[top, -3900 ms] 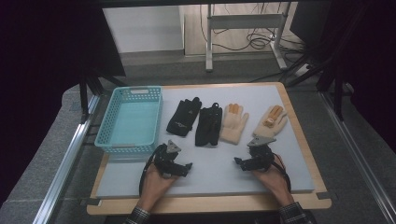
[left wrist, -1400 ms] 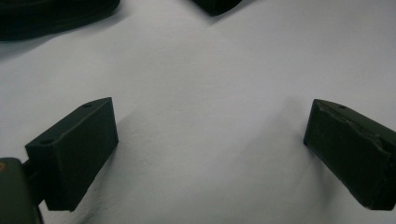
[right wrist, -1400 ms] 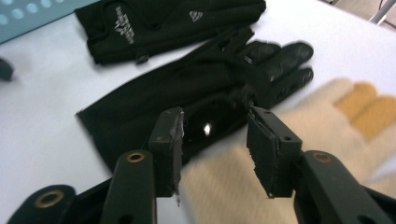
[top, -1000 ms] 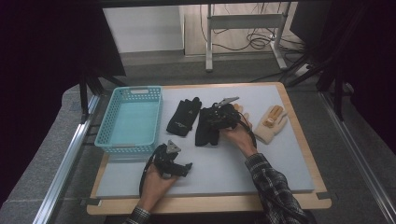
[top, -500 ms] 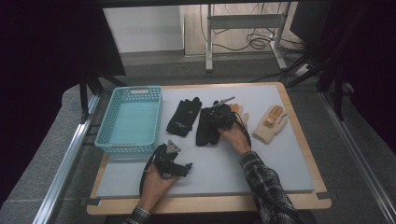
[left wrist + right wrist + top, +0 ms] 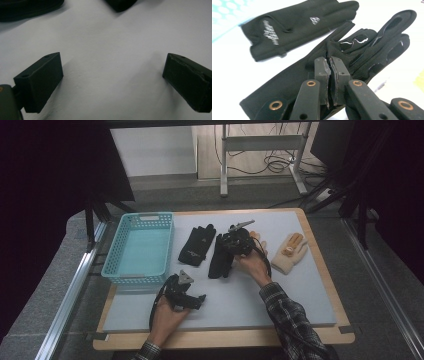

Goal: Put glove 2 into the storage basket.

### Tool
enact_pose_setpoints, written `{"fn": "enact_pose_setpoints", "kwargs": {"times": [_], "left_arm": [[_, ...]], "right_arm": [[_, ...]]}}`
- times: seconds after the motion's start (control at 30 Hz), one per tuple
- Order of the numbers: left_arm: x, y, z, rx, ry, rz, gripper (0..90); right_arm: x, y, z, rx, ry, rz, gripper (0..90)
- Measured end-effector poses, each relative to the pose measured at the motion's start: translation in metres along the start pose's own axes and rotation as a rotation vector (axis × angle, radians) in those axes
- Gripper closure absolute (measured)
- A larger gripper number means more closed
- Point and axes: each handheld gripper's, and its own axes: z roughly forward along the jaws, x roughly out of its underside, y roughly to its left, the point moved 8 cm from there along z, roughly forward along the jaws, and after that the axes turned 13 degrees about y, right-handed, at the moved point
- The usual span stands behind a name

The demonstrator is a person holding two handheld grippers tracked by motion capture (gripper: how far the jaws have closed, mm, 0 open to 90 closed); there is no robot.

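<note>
Two black gloves lie side by side at mid table: one with a white logo (image 6: 196,245) (image 6: 297,27) and one to its right (image 6: 219,262) (image 6: 287,82). My right gripper (image 6: 232,245) (image 6: 329,68) rests on the right-hand black glove near the base of its fingers, jaws pressed together with a fold of fabric pinched between the tips. A tan glove (image 6: 290,251) lies farther right; another tan glove (image 6: 260,241) is partly hidden behind the right gripper. My left gripper (image 6: 196,300) (image 6: 112,80) sits low over the grey mat near the front, jaws wide apart with nothing between them.
A light blue plastic basket (image 6: 111,270) (image 6: 223,13) stands empty at the left of the mat (image 6: 280,305). The wooden table edge (image 6: 225,340) runs along the front. Metal rails flank the table on both sides.
My right gripper came from the front right of the table up onto the right-hand black glove, then shifted slightly left and settled. The left gripper has stayed put.
</note>
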Motion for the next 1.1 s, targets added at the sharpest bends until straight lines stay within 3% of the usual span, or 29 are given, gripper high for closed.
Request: {"fn": "enact_pose_setpoints", "kwargs": {"times": [0.2, 0.3, 0.5, 0.7, 0.87, 1.0, 1.1], "left_arm": [[0.000, 0.000, 0.000, 0.001, -0.002, -0.002, 3.2], [0.000, 0.000, 0.000, 0.000, -0.001, -0.001, 3.3], [0.000, 0.000, 0.000, -0.001, -0.002, -0.002, 3.3], [0.000, 0.000, -0.001, -0.001, -0.006, -0.008, 4.0], [0.007, 0.004, -0.007, -0.032, 0.001, -0.028, 4.8], [0.014, 0.007, -0.017, -0.046, -0.002, -0.028, 4.7], [0.019, 0.008, -0.019, -0.071, 0.002, -0.015, 4.7]], "right_arm": [[0.004, 0.019, -0.032, -0.023, -0.047, -0.041, 83.5], [0.010, 0.031, -0.050, -0.073, -0.075, -0.030, 83.4], [0.035, 0.051, -0.064, -0.110, -0.080, -0.037, 83.3], [0.065, 0.068, -0.062, -0.153, -0.076, -0.035, 83.2], [0.086, 0.077, -0.050, -0.184, -0.057, -0.024, 83.2], [0.095, 0.083, -0.038, -0.210, -0.057, -0.023, 82.8], [0.099, 0.083, -0.031, -0.202, -0.042, -0.036, 80.9]]}}
